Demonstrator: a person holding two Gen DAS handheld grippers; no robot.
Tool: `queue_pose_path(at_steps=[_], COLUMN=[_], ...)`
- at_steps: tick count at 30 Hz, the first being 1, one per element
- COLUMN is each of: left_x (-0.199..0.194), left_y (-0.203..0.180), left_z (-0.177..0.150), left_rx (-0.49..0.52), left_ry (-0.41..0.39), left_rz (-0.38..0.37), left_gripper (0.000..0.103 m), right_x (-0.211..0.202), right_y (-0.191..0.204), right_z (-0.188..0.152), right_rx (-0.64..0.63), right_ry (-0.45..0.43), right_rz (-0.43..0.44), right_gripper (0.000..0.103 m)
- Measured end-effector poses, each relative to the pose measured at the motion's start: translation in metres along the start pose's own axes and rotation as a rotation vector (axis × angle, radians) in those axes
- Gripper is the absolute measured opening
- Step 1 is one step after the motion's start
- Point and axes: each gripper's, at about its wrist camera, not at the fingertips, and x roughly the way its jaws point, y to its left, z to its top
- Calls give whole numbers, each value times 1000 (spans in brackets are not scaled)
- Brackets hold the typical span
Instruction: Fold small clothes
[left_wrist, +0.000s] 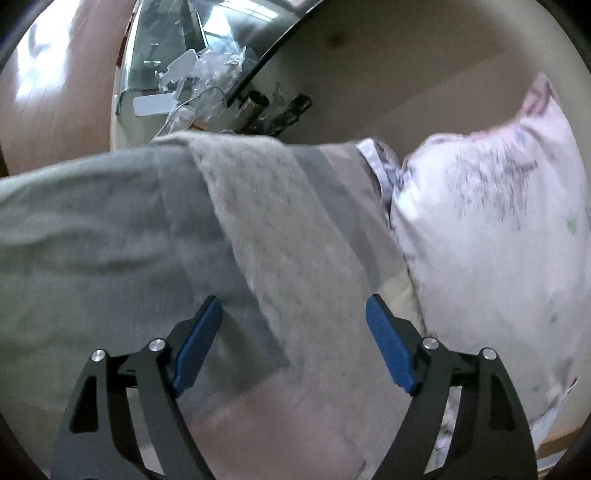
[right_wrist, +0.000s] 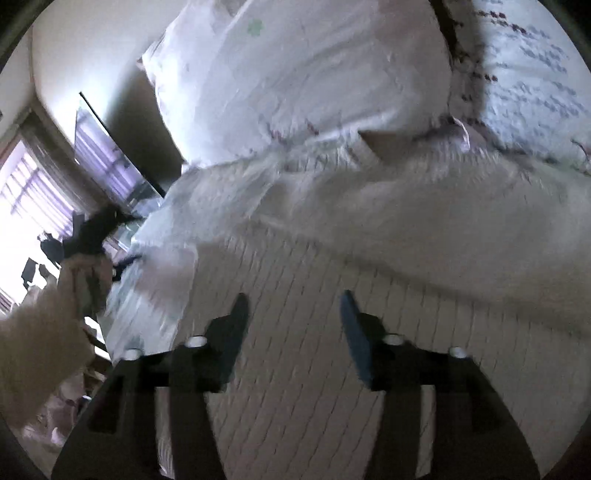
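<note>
In the left wrist view a grey knitted garment (left_wrist: 273, 229) lies in a long strip across a green-grey bed cover (left_wrist: 81, 236). My left gripper (left_wrist: 293, 314) is open and empty just above the strip's near part, with blue pads (left_wrist: 199, 343) either side of it. In the right wrist view my right gripper (right_wrist: 291, 310) is open and empty over a cream ribbed knit cloth (right_wrist: 295, 350) that spreads under it. The view is blurred.
A white patterned pillow (left_wrist: 491, 229) lies right of the strip, and white patterned pillows (right_wrist: 303, 81) lie beyond the cream cloth. A glass-topped stand (left_wrist: 173, 66) with clutter stands behind the bed. My sleeved left arm (right_wrist: 40, 332) shows at left.
</note>
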Motion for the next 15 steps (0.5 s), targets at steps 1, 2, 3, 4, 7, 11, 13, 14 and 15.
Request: queue_pose_path(at_steps=[1, 2, 3, 4, 7, 11, 13, 14, 15], left_x=[2, 4, 8, 13, 24, 20, 8, 1, -10], left_y=[2, 4, 4, 6, 9, -16, -53, -74, -108], left_z=[6, 15, 21, 28, 36, 36, 27, 18, -2], left_rx=[-12, -31, -40, -59, -81, 48, 189, 271, 420], left_ry=[1, 2, 5, 21, 48, 18, -14, -23, -29], left_rz=[-12, -26, -35, -57, -67, -34, -52, -77, -111], left_gripper=[78, 77, 68, 51, 19, 7, 7, 6, 6], right_x=[-4, -9, -15, -19, -32, -39, -45, -47, -49], right_y=[-11, -24, -40, -47, -69, -83, -88, -91, -94], right_z=[-3, -4, -7, -7, -17, -26, -30, -30, -30], right_rx=[32, 67, 118, 148, 243, 259, 246, 243, 242], right_ry=[2, 8, 15, 16, 16, 17, 18, 17, 15], right_rz=[-31, -57, -93, -112, -170, -191, -191, -191, -190], right_gripper=[76, 76, 76, 76, 77, 78, 79, 79, 79])
